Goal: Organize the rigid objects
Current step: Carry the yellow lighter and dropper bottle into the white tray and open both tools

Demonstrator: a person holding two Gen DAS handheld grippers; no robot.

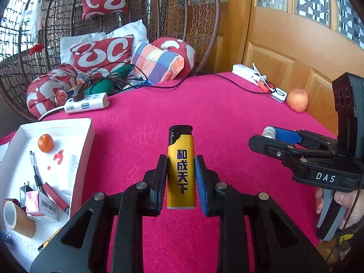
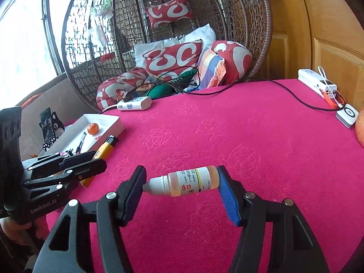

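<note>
My left gripper [image 1: 181, 166] is shut on a yellow lighter [image 1: 181, 170] with a black cap, held upright above the pink tablecloth [image 1: 227, 118]. In the right wrist view the same lighter [image 2: 105, 150] sticks out of the left gripper [image 2: 97, 159] beside the white box [image 2: 107, 119]. My right gripper [image 2: 180, 177] is shut on a small dropper bottle [image 2: 184, 180], pinched end to end and lying sideways between the pads. The left wrist view shows the right gripper [image 1: 264, 137] at the right with the bottle's cap [image 1: 268, 132] showing.
An open white box [image 1: 56, 125] at the left holds a small orange [image 1: 45, 143], a pen [image 1: 35, 170], a tape roll [image 1: 18, 220] and small packets. A power strip [image 1: 87, 103], a charger with cables [image 1: 249, 74], a white puck [image 1: 279, 95] and an apple [image 1: 297, 100] lie along the far edge.
</note>
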